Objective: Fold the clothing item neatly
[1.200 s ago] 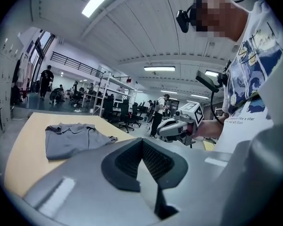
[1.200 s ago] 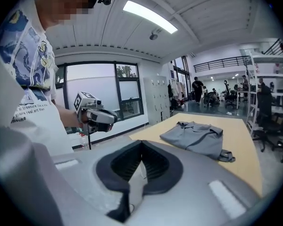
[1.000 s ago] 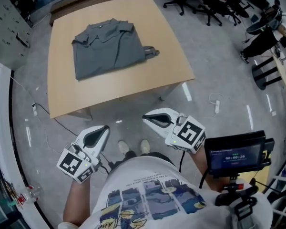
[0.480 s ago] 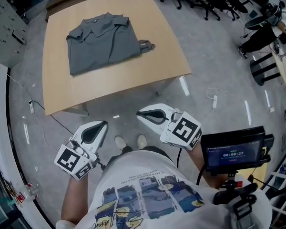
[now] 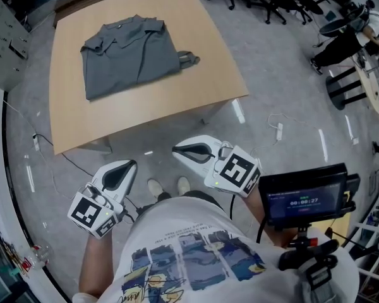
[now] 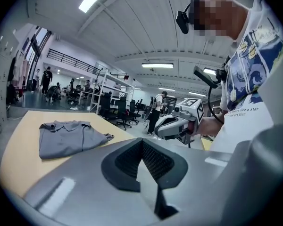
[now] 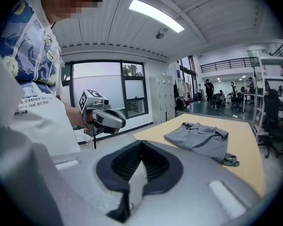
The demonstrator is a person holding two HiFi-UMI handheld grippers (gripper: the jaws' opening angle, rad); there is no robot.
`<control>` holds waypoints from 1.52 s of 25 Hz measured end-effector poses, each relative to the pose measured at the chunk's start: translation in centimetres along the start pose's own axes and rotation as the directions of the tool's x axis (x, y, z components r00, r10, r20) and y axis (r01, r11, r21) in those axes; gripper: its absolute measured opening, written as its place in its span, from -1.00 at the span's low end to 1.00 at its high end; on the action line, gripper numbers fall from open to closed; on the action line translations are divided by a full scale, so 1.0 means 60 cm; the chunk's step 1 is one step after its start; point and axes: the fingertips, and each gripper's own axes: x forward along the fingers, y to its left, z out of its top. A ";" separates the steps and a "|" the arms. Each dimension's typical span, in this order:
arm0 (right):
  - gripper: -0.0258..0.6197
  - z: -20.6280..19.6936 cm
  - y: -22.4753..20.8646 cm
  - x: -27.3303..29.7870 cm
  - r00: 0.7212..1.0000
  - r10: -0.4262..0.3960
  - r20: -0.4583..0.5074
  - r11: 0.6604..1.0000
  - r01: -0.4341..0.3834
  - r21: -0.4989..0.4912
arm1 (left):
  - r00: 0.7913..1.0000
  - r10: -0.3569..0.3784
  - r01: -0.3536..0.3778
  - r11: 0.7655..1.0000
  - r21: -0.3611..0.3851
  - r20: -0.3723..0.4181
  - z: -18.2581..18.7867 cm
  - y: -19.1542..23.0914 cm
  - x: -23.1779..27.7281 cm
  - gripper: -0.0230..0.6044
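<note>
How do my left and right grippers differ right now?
The left gripper points ahead toward the table; the right gripper points sideways across the person's front. The right gripper sits nearer the table edge; the left gripper is farther back. Both are shut, empty, and clear of the folded grey collared shirt.

The folded shirt (image 5: 129, 55) lies on the table (image 5: 177, 100), toward its far left.

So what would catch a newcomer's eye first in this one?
A grey shirt, folded, lies alone on the wooden table at the top of the head view. Nearer the person, the left hand-held gripper and right hand-held gripper are shut and empty over the floor, short of the table.
</note>
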 end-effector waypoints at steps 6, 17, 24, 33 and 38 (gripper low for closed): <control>-0.91 0.006 0.001 0.002 1.000 -0.003 0.005 1.000 0.003 0.006 | 1.000 -0.006 0.006 1.000 -0.004 -0.005 -0.002 0.001 0.003 -0.91; -0.91 0.011 0.000 0.012 1.000 0.001 -0.008 1.000 -0.001 0.002 | 1.000 -0.022 0.022 1.000 -0.003 -0.014 -0.007 0.011 0.005 -0.91; -0.91 0.012 -0.001 0.020 1.000 0.003 -0.017 1.000 -0.003 -0.004 | 0.999 -0.034 0.034 0.999 0.003 -0.020 -0.005 0.016 0.005 -0.91; -0.91 0.014 0.002 0.028 1.000 0.002 -0.023 1.000 -0.002 0.004 | 0.999 -0.038 0.037 0.999 -0.007 -0.035 -0.012 0.022 0.004 -0.91; -0.91 0.016 0.004 0.033 1.000 0.002 -0.025 1.000 -0.002 0.010 | 0.998 -0.045 0.044 0.999 -0.009 -0.033 -0.011 0.025 0.003 -0.91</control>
